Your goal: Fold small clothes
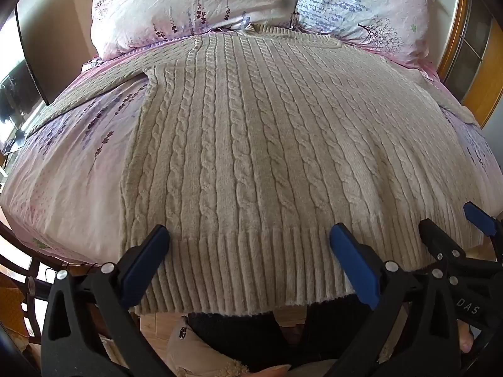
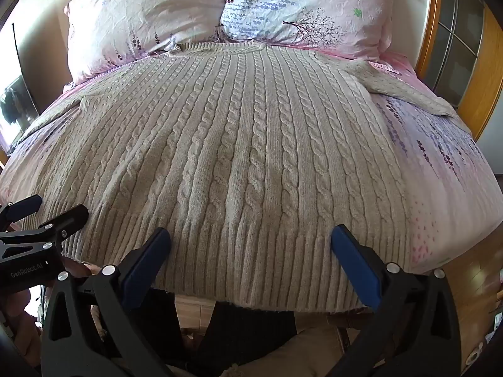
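A beige cable-knit sweater (image 1: 251, 144) lies flat on the bed, collar toward the pillows, ribbed hem hanging over the near edge; it also shows in the right wrist view (image 2: 245, 157). Its sleeves spread out left (image 1: 94, 91) and right (image 2: 408, 91). My left gripper (image 1: 250, 238) is open, fingers spread above the left part of the hem. My right gripper (image 2: 251, 240) is open above the right part of the hem. Each gripper shows in the other's view: the right one (image 1: 452, 220) and the left one (image 2: 56, 210), both with jaws apart.
Two floral pillows (image 1: 195, 3) (image 2: 301, 9) stand at the head of the bed. The pink floral sheet (image 1: 69, 172) lies bare to either side of the sweater. A wooden frame (image 2: 478, 94) is at the right, a dark screen (image 1: 19, 94) at the left. Wooden floor lies below the hem.
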